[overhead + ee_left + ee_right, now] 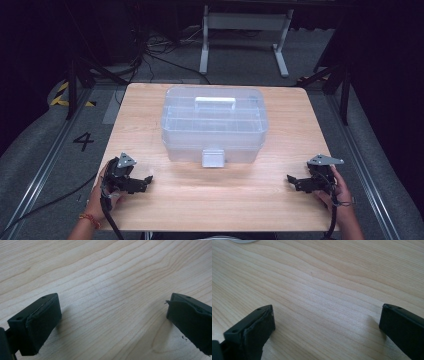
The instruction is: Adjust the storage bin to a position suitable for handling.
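The box (214, 125), clear plastic with a white handle (215, 102) and front latch (213, 157), sits closed at the centre of the table (225, 200). The left gripper (142, 184) rests near the table's left front corner, the right gripper (295, 182) near its right front. Both point inward, well apart from the box, jaws spread wide over bare wood, holding nothing.

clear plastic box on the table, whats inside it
Through the lid of the clear plastic box a grid of tray dividers shows faintly, with no contents to make out. The white handle and front latch cover parts, and the frosted walls blur the lower section.
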`<state>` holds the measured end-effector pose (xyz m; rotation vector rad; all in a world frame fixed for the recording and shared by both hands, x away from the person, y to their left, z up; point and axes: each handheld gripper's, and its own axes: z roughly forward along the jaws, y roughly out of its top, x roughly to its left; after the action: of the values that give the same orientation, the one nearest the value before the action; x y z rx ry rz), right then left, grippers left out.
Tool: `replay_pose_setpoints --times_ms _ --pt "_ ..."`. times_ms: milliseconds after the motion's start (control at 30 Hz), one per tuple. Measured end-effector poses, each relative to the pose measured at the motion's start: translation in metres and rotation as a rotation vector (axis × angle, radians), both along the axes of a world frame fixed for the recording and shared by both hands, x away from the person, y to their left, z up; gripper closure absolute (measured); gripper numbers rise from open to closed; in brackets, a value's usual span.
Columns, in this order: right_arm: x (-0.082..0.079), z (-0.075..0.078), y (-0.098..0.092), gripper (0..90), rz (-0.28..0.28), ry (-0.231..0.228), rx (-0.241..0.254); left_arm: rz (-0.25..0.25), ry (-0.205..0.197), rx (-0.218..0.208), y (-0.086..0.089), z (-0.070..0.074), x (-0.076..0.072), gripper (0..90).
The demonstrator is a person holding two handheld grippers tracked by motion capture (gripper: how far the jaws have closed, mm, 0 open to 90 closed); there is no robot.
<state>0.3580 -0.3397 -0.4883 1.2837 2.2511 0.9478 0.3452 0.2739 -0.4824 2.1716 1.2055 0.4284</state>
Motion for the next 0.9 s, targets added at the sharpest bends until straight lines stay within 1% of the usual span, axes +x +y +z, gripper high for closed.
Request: replay_pose_setpoints --times_ms 33,67,100,133,167,267,367,533,567,600,633,667,733,833,900 --pt "0.0 0.0 0.0 0.3 0.0 0.0 0.0 0.0 -0.015 -0.003 0.001 -0.001 0.001 0.1" --pt "0.0 0.0 0.0 0.3 0.0 0.0 0.0 0.003 -0.015 -0.009 0.001 -0.001 0.0 0.1" --pt "0.0 0.0 0.0 0.3 0.0 0.0 0.0 0.003 -0.007 -0.004 0.002 -0.001 -0.001 0.1" --pt "0.0 0.0 0.0 0.3 0.0 0.0 0.0 -0.005 -0.014 -0.002 0.003 -0.001 0.0 0.1" --pt "0.0 0.0 0.0 0.3 0.0 0.0 0.0 -0.008 -0.011 -0.005 0.003 -0.001 -0.001 0.2" --pt "0.0 0.0 0.0 0.3 0.0 0.0 0.0 -0.007 -0.014 -0.002 0.004 -0.001 -0.001 0.2" --pt "0.0 0.0 0.0 0.3 0.0 0.0 0.0 -0.006 -0.009 -0.008 0.004 -0.001 -0.002 0.2" --pt "0.003 0.0 -0.006 0.2 0.043 0.001 -0.003 -0.007 -0.011 -0.01 0.004 -0.001 -0.002 0.3" --pt "0.004 0.0 -0.006 0.2 0.048 0.001 -0.002 -0.008 -0.012 -0.001 0.005 -0.001 -0.003 0.3" --pt "0.005 0.0 -0.007 0.2 0.056 0.003 0.0 -0.019 -0.007 -0.001 0.006 0.0 -0.003 0.3" --pt "0.005 0.0 -0.007 0.3 0.062 0.002 -0.002 -0.018 -0.007 -0.002 0.007 0.0 -0.004 0.4" --pt "0.005 0.0 -0.008 0.3 0.078 0.003 -0.001 -0.025 -0.013 -0.002 0.007 0.0 -0.004 0.4" --pt "0.006 0.0 -0.011 0.4 0.115 0.004 -0.004 -0.028 -0.011 -0.006 0.009 -0.001 -0.005 0.4" --pt "0.007 0.001 -0.01 2.0 0.149 -0.002 -0.011 -0.032 -0.014 -0.003 0.009 -0.001 -0.004 0.4" --pt "0.007 0.003 -0.009 2.2 0.171 -0.017 -0.033 -0.036 -0.016 0.002 0.01 0.0 -0.003 0.5"
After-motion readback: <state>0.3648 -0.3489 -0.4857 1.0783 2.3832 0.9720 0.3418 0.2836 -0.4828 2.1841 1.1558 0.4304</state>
